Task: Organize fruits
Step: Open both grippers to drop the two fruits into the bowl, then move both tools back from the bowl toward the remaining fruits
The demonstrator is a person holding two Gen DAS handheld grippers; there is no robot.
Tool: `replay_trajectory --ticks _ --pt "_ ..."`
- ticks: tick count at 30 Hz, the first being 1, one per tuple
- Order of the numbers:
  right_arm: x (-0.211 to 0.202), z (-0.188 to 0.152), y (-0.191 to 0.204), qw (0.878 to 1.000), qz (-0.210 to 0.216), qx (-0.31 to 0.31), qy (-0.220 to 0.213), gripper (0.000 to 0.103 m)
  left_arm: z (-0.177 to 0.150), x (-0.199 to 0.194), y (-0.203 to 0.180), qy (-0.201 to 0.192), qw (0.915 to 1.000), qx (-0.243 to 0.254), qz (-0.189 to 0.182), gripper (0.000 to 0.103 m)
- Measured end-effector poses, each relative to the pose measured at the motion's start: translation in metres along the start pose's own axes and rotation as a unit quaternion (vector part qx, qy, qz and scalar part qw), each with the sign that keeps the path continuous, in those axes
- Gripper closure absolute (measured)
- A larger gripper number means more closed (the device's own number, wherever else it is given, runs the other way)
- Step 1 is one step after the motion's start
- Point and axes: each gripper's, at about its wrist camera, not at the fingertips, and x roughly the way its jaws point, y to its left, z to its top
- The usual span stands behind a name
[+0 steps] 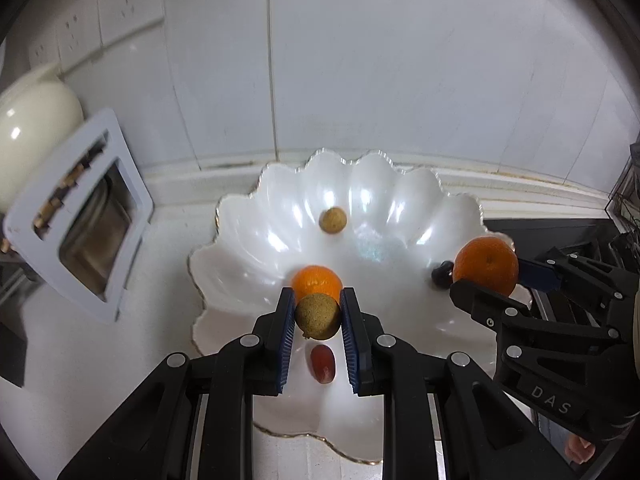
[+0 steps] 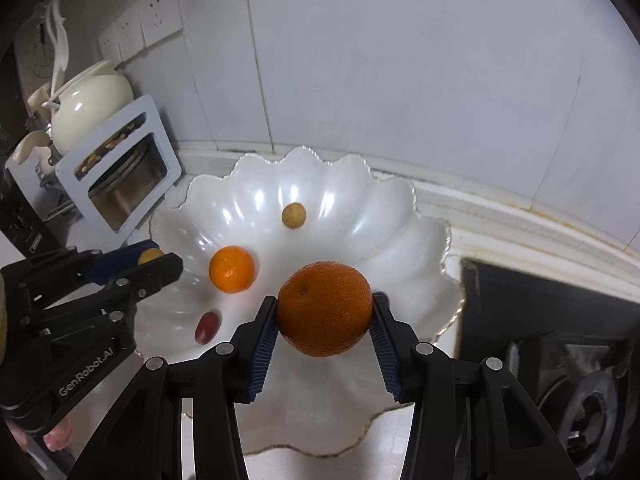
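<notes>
A white scalloped bowl (image 1: 256, 240) (image 2: 400, 216) sits on the counter. My left gripper (image 1: 318, 316) is shut on a small brown round fruit (image 1: 318, 317) above the bowl's near side; it also shows in the right wrist view (image 2: 154, 262). My right gripper (image 2: 325, 316) is shut on a large orange (image 2: 325, 308), seen over the bowl's right rim in the left wrist view (image 1: 486, 266). In the bowl lie a small orange (image 1: 316, 278) (image 2: 232, 269), another brown fruit (image 1: 333, 220) (image 2: 294, 215), a red grape (image 1: 322, 363) (image 2: 207, 327) and a dark fruit (image 1: 442, 274).
A white rack with metal dishes (image 1: 86, 216) (image 2: 120, 172) and a cream teapot (image 2: 90, 104) stand at the left. A black stove (image 2: 560, 340) lies at the right. A tiled wall with sockets (image 2: 152, 16) runs behind.
</notes>
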Motion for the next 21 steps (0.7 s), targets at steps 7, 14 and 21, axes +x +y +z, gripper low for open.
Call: replay_trajectory --ticks 7,14,21 --pt "0.022 -0.002 -0.003 0.999 -0.001 0.005 0.035 0.056 -0.001 0.022 0.001 0.035 0.9994 0.006 0.003 0.080" --pt "0.031 -0.005 -0.007 0.999 -0.008 0.005 0.051 0.056 -0.002 0.032 -0.001 0.051 0.9987 0.008 0.009 0.075" --pt "0.021 -0.001 -0.010 0.999 -0.019 0.000 0.035 0.046 0.004 0.022 0.001 0.034 0.9993 -0.001 0.014 0.051"
